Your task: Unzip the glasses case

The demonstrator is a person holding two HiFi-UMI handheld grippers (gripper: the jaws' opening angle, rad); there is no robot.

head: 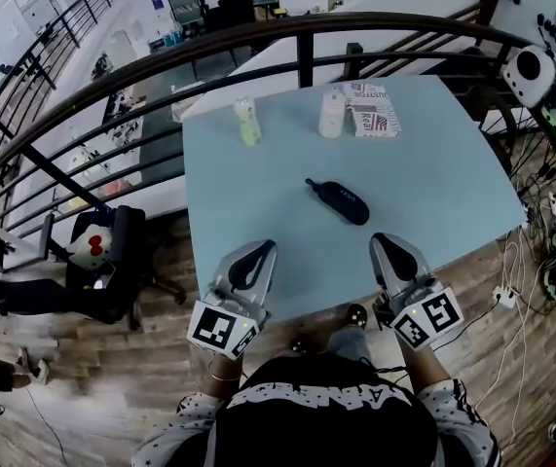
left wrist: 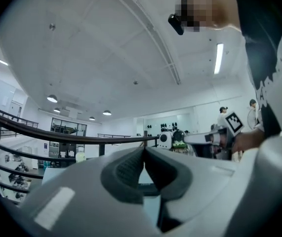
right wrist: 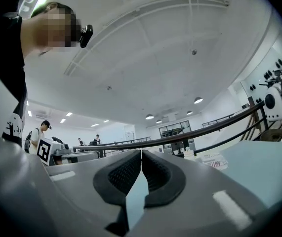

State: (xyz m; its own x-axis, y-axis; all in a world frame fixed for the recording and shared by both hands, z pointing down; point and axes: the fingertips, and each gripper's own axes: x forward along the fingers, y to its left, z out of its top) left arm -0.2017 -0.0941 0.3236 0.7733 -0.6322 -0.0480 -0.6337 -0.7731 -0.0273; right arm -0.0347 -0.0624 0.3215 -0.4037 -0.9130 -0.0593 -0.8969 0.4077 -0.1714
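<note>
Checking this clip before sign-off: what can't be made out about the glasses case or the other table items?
- Glasses case: head view, too small to show its zipper or pull.
- Case shows in neither gripper view; left gripper and right gripper bodies fill the lower frame.
- Printed packet: head view, text too small.

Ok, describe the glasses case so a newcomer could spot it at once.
Find the light blue table. Near its middle, nearer than the greenish bottle, white bottle and printed box along the far edge, lies the glasses case. It is the only dark thing there: a long, slanted oval.
</note>
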